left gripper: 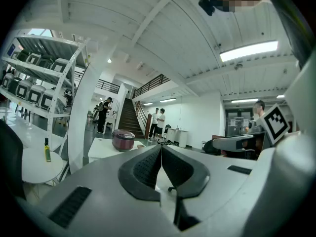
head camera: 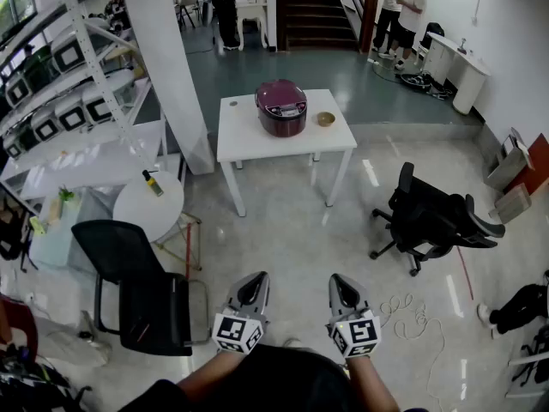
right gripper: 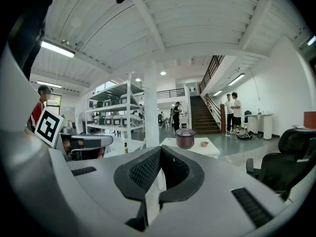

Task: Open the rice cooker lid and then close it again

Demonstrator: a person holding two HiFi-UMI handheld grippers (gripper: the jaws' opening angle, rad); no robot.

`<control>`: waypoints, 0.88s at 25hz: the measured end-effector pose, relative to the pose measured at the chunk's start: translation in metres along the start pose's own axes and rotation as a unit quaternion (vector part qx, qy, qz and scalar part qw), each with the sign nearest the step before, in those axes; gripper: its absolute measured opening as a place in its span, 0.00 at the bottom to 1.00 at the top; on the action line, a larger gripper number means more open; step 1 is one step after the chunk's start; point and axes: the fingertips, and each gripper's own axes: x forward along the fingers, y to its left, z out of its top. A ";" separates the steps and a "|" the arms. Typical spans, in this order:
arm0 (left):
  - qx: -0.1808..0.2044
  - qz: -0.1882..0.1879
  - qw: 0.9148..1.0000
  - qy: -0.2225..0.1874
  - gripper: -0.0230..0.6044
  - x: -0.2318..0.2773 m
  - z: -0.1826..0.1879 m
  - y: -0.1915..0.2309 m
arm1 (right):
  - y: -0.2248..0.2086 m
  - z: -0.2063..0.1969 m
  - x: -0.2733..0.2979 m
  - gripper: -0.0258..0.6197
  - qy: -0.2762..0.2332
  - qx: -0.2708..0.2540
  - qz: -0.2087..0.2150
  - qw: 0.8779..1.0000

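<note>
The rice cooker is sitting with its lid down on the white surface, well apart from both grippers and straight ahead of the person across open floor. A small bowl is lying just beside it on the right. The cooker is roundish, so no long axis is governing the approach. What matters is that its control panel is facing the person, so the lid's front edge is probably on the near side.

In the head view the left gripper and the right gripper are hanging side by side close to the person's body. The cooker is lining up between them, a little nearer the left one's line. Neither is clearly closer.

In the left gripper view the fingers are pressing together with nothing between them, and the cooker is showing small and to their left. In the right gripper view the fingers are likewise pressing together on nothing, with the cooker just right of their tips. Both grippers are pointing forward, roughly level. The person is probably needing to walk up to the surface first.
</note>
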 end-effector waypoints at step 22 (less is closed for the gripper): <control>0.006 -0.021 1.000 -0.005 0.04 0.026 0.008 -0.005 | -0.040 0.007 0.005 0.04 -0.024 0.027 -0.006 0.999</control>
